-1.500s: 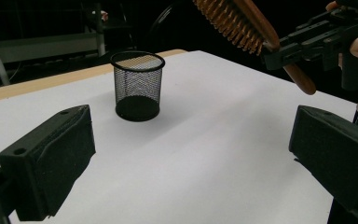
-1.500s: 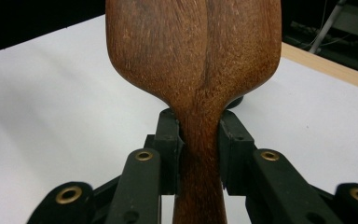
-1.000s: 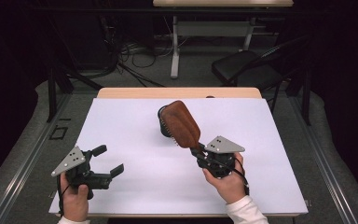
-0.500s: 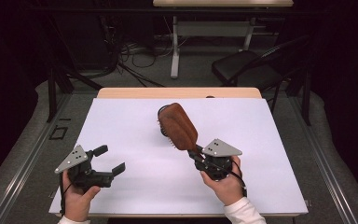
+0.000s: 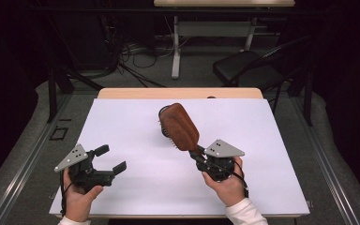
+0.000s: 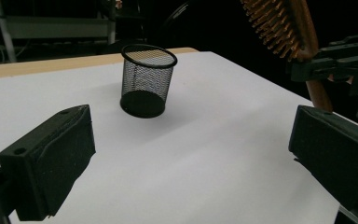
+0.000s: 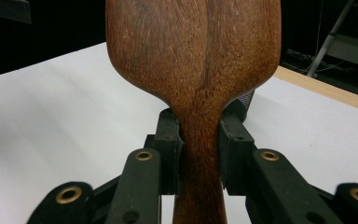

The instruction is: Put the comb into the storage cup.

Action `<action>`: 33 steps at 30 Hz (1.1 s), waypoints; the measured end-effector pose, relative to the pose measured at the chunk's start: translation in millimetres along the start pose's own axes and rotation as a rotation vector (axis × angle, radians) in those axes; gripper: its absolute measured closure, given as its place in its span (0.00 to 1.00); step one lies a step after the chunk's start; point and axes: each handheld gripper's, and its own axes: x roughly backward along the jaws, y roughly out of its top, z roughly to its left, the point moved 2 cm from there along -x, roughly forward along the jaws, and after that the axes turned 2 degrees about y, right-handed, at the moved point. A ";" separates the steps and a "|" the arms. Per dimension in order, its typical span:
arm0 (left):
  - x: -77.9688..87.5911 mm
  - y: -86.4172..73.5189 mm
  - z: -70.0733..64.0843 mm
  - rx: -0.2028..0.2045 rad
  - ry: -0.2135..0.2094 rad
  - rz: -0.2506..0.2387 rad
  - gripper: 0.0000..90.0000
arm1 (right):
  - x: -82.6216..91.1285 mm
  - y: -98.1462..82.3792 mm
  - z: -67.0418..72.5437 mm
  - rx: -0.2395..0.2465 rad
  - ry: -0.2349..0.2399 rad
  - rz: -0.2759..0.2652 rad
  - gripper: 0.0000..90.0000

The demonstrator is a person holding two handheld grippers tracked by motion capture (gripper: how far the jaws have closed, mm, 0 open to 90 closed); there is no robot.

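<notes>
Brush (image 5: 180,127): right gripper (image 5: 201,157) is clamping its handle between closed fingers (image 7: 169,140), head tilting up beyond them toward the cup (image 6: 148,80); left gripper (image 5: 110,160) is idling open; next move, likely: lowering brush into cup.

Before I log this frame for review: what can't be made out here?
- Mesh cup: in the high view, mostly hidden behind the hairbrush.
- Brush handle's end: in the right gripper view, cut off by the bottom edge below the right claw.
- Inside of the cup: too dark to tell.
</notes>
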 end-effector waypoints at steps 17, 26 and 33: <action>-8.6 11.5 -2.9 0.021 0.002 0.058 0.00 | 3.4 1.1 -1.1 -0.009 0.004 -0.016 0.80; -14.1 17.4 -5.5 0.026 -0.020 0.080 0.00 | 3.3 1.2 -0.8 -0.010 -0.001 -0.011 0.80; -18.4 28.4 -9.1 0.045 -0.056 0.085 0.00 | 3.6 1.0 -2.1 -0.013 -0.005 -0.012 0.80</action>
